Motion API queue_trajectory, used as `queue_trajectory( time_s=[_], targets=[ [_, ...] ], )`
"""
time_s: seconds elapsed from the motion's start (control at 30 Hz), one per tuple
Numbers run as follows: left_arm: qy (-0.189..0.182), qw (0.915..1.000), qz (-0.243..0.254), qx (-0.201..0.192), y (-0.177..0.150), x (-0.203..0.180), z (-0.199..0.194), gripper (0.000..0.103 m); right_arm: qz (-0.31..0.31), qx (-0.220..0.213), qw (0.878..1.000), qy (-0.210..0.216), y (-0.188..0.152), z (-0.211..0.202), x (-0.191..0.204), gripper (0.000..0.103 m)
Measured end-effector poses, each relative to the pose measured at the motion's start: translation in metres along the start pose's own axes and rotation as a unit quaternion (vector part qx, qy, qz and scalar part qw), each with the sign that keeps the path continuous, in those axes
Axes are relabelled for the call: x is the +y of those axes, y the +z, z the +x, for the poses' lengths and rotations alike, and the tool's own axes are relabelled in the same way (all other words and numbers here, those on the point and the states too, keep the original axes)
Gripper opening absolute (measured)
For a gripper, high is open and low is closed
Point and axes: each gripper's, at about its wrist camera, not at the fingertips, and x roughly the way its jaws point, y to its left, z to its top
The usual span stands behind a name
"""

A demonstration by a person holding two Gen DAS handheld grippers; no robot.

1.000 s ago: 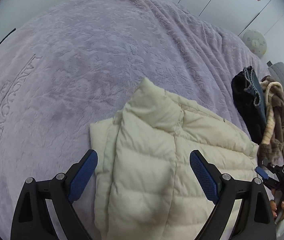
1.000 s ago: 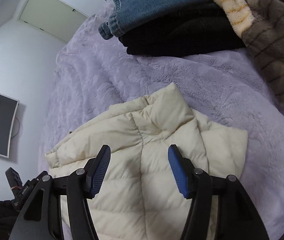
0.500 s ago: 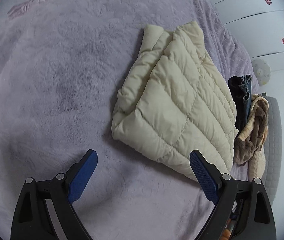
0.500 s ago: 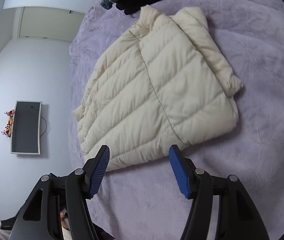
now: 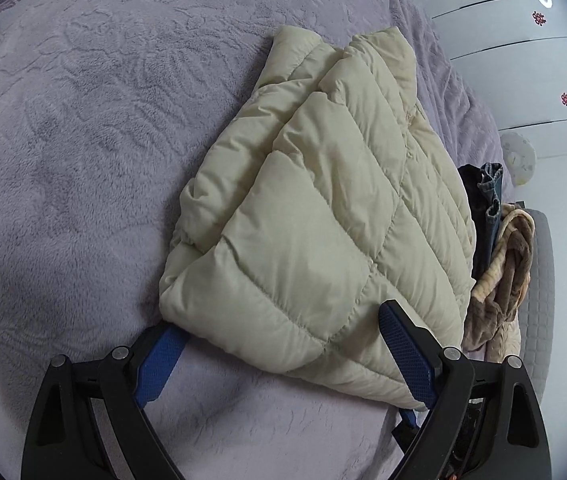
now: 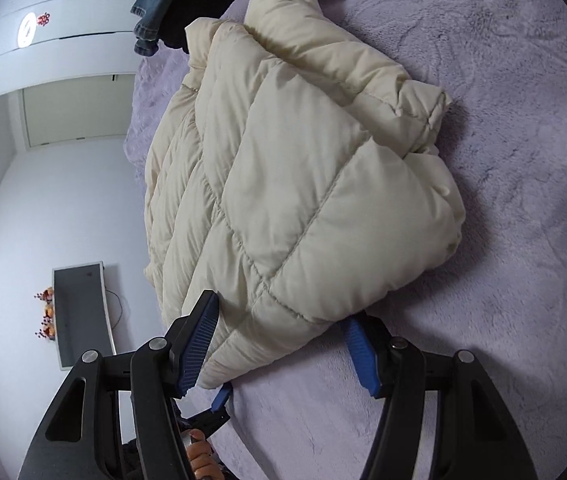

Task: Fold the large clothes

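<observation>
Straddling folded puffer jacket point(image 5: 323, 216) hem: left gripper point(image 5: 283, 354), right gripper point(image 6: 283, 338), both spread wide.

Bare purple blanket point(image 5: 83, 160) wide open across the left of the left wrist view, puffy cream jacket point(image 5: 323, 216) filling the centre, heaped clothes pile point(image 5: 499, 248) crowding its right edge, possibly touching, passage there looks shut.
</observation>
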Motion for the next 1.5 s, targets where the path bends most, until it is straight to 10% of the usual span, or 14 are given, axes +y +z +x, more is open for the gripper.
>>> queue_trajectory(
  time_s=[0.07, 0.2, 0.37, 1.1, 1.5],
  targets=[
    [0.004, 0.9999, -0.005, -0.01, 0.005, -0.003, 0.001, 0.093, 0.016, -0.006, 1.0, 0.012, 0.003, 0.003, -0.004, 0.065],
    [0.009, 0.9998, -0.009, -0.012, 0.014, -0.004, 0.001, 0.05, 0.053, -0.017, 0.998, 0.034, 0.005, 0.001, -0.012, 0.064],
    [0.007, 0.9995, 0.026, -0.018, 0.014, -0.014, -0.007, 0.025, 0.069, -0.017, 0.996, 0.049, 0.0, -0.008, -0.019, 0.022],
    [0.05, 0.9941, 0.092, 0.03, -0.047, 0.007, -0.054, 0.026, 0.073, 0.012, 0.997, 0.01, -0.037, -0.048, -0.023, 0.018],
    [0.118, 0.9841, 0.129, 0.031, -0.046, 0.001, -0.073, 0.051, 0.049, 0.022, 0.997, -0.057, -0.032, -0.055, -0.007, 0.039]
  ],
)
